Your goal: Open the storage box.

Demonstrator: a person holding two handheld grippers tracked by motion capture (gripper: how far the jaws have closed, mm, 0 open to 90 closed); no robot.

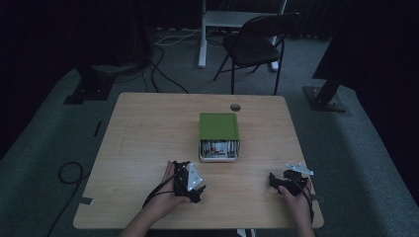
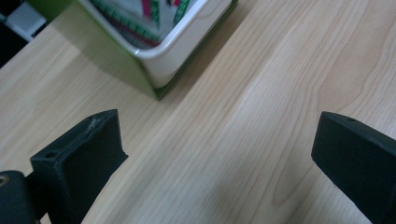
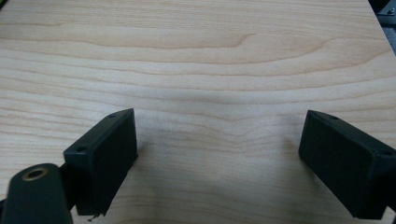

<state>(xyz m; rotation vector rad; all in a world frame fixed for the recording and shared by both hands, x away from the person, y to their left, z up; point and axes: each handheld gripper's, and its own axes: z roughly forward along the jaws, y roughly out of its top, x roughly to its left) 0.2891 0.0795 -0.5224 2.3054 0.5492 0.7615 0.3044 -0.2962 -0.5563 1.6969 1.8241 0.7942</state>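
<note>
High view: the box [image 1: 219, 137] sits near the middle of the table [image 1: 148, 128], its green lid [image 1: 219, 126] pushed back so that the white tray [image 1: 219, 150] shows its contents at the near end; what lies inside is too small to identify. The left gripper [image 1: 193, 181] rests just short of the box's near left corner, and the right gripper [image 1: 276, 181] lies well apart from it toward the table's right edge. Both hands sit low on the wood. Left gripper view: the 2 jaws stand wide with nothing between them, bare wood below, and the tray corner [image 2: 161, 70] sits ahead and left of the gap, with striped items inside it, blurred. Risk 1: the box is off the gripper's centre line, so a straight advance would, in my judgement, strike the corner with the left jaw and skid or turn the box. Risk 2: the tray looks light and slides in its green sleeve; a grip on the tray wall alone could pull it out or tip it and spill the contents. Right gripper view: the jaws stand wide and empty over plain wood, with the table's far right corner at the top. Risk 3: the right gripper is too distant to steady the box, so any push from the left goes unopposed.
</note>
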